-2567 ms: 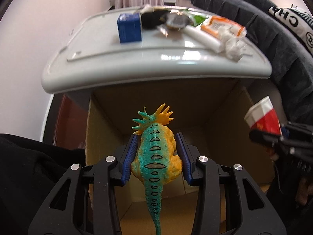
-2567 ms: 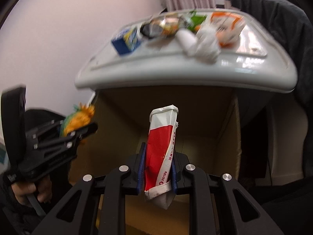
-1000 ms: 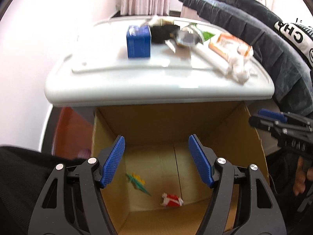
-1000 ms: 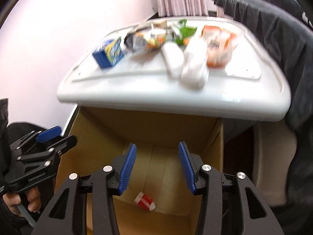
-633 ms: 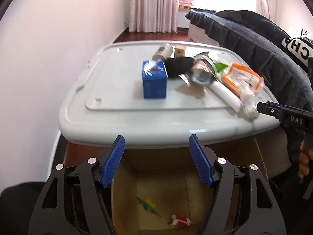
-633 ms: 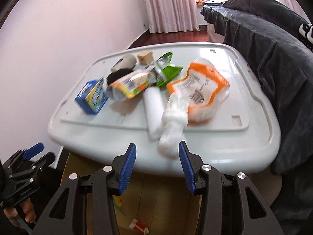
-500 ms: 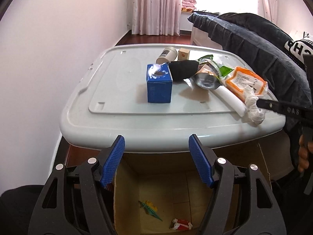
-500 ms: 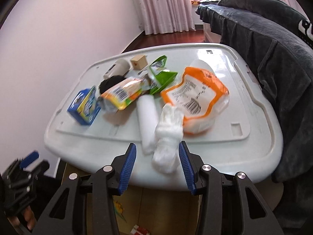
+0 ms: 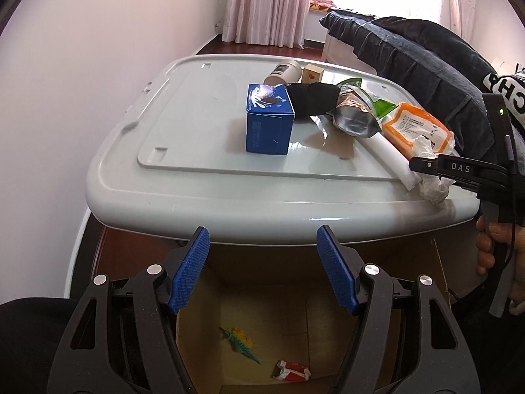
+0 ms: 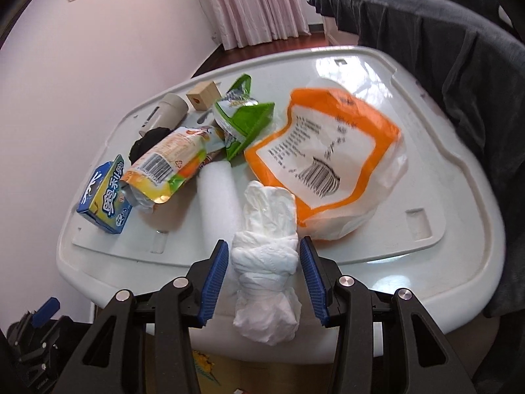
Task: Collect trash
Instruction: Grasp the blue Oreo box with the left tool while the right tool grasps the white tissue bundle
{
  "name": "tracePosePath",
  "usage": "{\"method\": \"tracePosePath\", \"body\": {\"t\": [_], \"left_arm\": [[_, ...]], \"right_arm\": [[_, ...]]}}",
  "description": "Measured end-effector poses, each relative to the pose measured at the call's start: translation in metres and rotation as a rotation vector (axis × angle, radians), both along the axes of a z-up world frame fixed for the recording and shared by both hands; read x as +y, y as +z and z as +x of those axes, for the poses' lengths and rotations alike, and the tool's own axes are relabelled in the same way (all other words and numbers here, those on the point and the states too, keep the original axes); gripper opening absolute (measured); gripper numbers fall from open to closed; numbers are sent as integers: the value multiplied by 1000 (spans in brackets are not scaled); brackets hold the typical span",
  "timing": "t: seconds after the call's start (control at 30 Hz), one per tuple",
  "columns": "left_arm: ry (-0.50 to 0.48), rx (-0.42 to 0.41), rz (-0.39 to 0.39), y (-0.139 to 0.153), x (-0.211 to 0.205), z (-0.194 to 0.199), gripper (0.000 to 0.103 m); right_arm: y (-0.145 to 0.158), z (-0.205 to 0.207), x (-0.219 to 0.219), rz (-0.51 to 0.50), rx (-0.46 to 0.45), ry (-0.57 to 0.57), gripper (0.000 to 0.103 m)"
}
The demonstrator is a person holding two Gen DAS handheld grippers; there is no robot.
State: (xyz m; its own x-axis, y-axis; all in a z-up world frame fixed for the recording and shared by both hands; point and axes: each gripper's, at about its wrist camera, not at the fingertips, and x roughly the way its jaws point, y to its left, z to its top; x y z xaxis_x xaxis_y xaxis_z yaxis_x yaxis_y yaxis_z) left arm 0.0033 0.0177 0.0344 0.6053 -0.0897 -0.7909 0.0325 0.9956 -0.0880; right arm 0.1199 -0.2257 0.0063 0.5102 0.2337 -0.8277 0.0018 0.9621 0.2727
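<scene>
Crumpled white tissue wad (image 10: 265, 262), soft and knotted, lies at the glossy white plastic lid's (image 10: 426, 262) front edge. The right gripper (image 10: 262, 275) tilts downward, its jaws closing around the wad, ribbed blue pads (image 10: 213, 279) not yet pressing. The left gripper (image 9: 262, 269) hangs open and empty over the brown cardboard box (image 9: 377, 344).

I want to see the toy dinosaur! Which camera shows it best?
The left wrist view: the dinosaur lies whole in the box, near a red wrapper. The right wrist view catches only a yellow scrap of it at the bottom edge.
</scene>
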Motion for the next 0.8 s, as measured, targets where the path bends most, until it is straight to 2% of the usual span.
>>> {"method": "tracePosePath", "body": {"t": [0.07,0.3,0.53,0.7,0.8], "left_arm": [[7,6,-4,-1,1,1,67],[25,36,-18,-8,3,3,67],[35,31,-5,-3,-4,14,67],[41,-1,-24,5,-15,53,67],[55,-26,-9,2,-19,80,67]], "right_arm": [[0,-1,2,5,-5,11,36],[8,-10,4,-44,-55,27,34],[19,-26,-10,-35,-100,20,34],[17,-33,-13,-23,-97,29,34],[18,-33,-14,-18,-98,28,34]]}}
